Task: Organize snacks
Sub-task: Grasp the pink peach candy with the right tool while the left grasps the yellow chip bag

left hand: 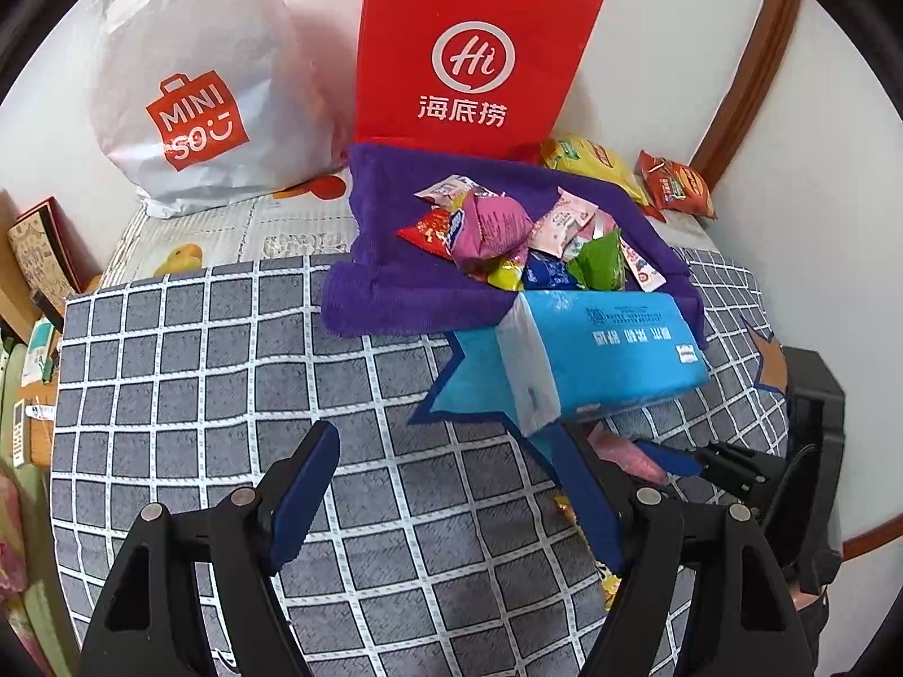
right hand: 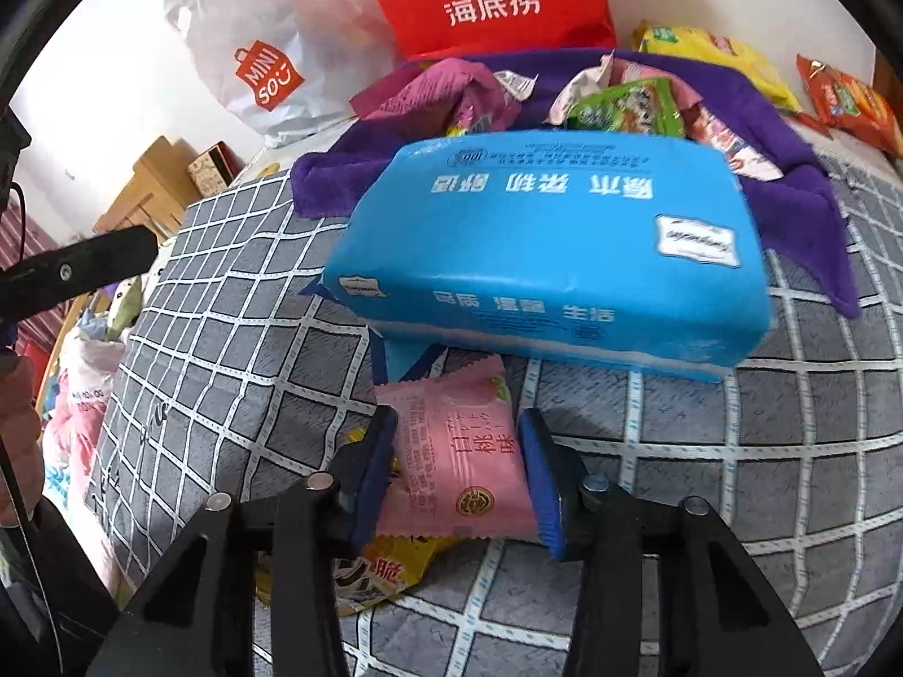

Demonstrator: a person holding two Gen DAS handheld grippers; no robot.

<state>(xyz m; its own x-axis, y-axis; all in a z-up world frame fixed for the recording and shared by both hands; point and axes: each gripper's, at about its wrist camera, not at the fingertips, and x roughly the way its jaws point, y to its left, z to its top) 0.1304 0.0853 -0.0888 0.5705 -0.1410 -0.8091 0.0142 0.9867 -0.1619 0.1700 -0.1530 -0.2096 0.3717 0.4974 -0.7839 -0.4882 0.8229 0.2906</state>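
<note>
Item one: pink snack packet [right hand: 457, 462], flat foil pillow pack, lying on the checked bedcover [right hand: 237, 304] just in front of the blue tissue pack [right hand: 553, 248]. Your right gripper [right hand: 460, 479] has its jaws either side of the packet's width; they look to be at the packet's edges, but you cannot tell from this view whether the pads press yet. Expect it to be light, soft and crinkly, the film slippery and the contents probably crushable. Take it across the middle of the body, not by the crimped end seams, and squeeze only lightly.

Item two: yellow snack packet [right hand: 372, 570], partly beneath the pink one and your right gripper's near finger. Also light and slick; it may drag along when the pink one lifts.

Item three: snack pile [left hand: 525, 237], mixed small wrappers heaped on the purple towel [left hand: 389, 288], behind the tissue pack.

Item four: your left gripper [left hand: 451, 496], jaws apart, nothing between them, over bare bedcover.

View notes: the right wrist view alone shows the pink packet whole and the yellow one under it; the left view gives only a pink sliver [left hand: 621, 451] beneath the tissue pack. The left view shows the pile's full spread, plus the red paper bag [left hand: 474, 51] and white shopping bag [left hand: 192, 84] behind it.
</note>
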